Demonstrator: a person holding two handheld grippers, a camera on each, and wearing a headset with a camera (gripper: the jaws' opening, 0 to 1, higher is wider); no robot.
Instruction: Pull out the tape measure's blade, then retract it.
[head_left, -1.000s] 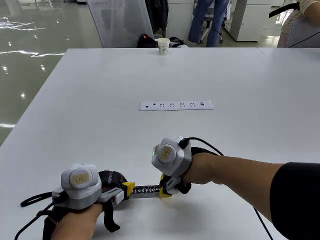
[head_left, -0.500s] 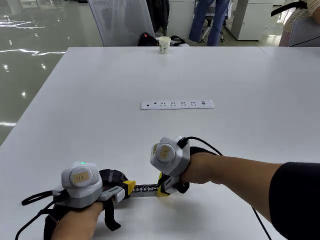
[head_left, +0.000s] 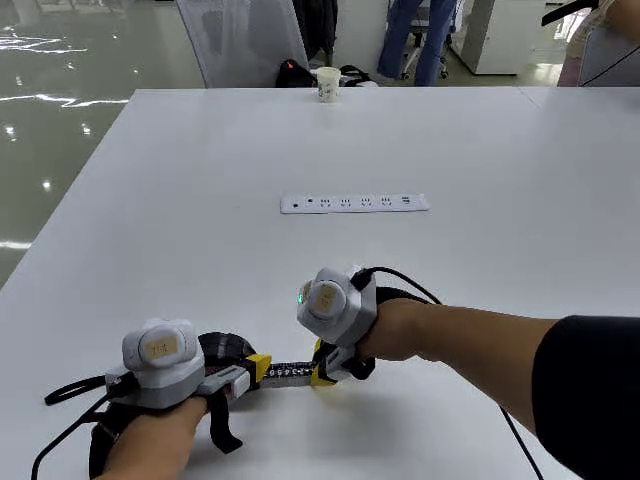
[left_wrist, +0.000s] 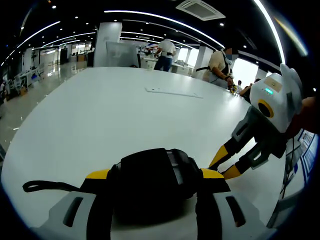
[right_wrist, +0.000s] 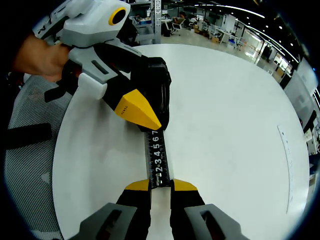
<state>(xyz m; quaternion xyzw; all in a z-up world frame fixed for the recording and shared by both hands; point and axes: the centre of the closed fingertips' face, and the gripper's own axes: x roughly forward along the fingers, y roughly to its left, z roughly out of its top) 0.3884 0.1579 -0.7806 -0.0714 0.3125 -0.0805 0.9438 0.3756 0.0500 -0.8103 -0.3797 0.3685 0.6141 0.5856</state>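
Observation:
The black tape measure case (left_wrist: 152, 182) lies on the white table, and my left gripper (left_wrist: 155, 175) is shut on it with its yellow-tipped jaws at either side. In the head view the case (head_left: 226, 350) is at the lower left. A short length of blade (right_wrist: 157, 155) with black numbers runs out of the case (right_wrist: 156, 90). My right gripper (right_wrist: 160, 186) is shut on the blade's end. From above, the blade (head_left: 286, 371) spans the small gap between the left gripper (head_left: 252, 368) and the right gripper (head_left: 320, 374).
A white power strip (head_left: 353, 204) lies flat at mid-table and a paper cup (head_left: 327, 85) stands near the far edge. A black strap (head_left: 70, 390) trails left of the case. A cable (head_left: 410, 288) runs from the right gripper. People stand beyond the table.
The right gripper has moved slightly left toward the case, so a little less blade shows between the grippers. The left gripper has stayed on the case.

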